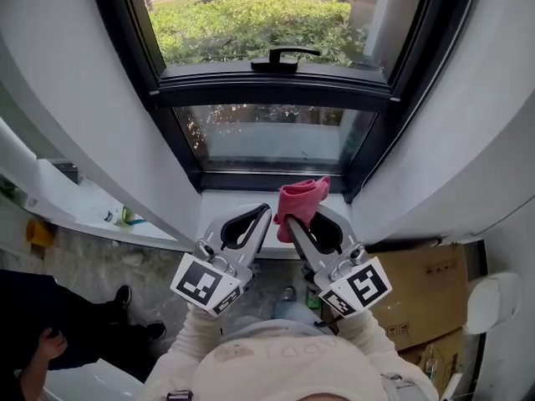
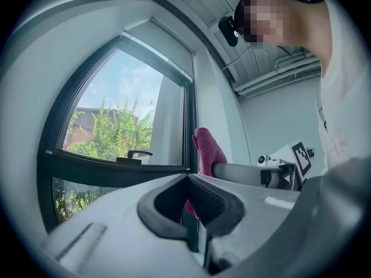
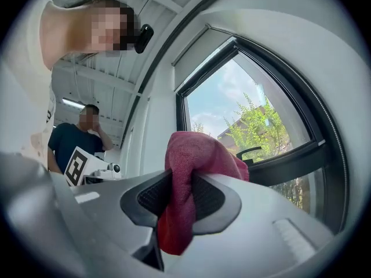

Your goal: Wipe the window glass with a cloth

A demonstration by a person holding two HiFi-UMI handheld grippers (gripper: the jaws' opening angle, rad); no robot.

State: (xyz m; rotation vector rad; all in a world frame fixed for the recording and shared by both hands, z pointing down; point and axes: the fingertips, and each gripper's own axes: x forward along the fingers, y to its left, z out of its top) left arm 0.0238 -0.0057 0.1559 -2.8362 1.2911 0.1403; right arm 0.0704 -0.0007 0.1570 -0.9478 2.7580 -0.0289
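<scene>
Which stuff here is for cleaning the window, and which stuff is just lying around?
For the job:
pink cloth
right gripper, shut on the cloth
window glass

Just lying about:
cardboard box
yellow object, low on the left

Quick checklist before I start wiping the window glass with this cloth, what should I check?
1. Cloth gripped: ok, right gripper is shut on it.
2. Left gripper free: ok, jaws together, nothing between them.
3. Cloth on the glass: not ok, it is held short of the pane.
4. Handle clear of the lower pane: ok, it sits on the bar above.
5. Cloth damp: cannot tell.
</scene>
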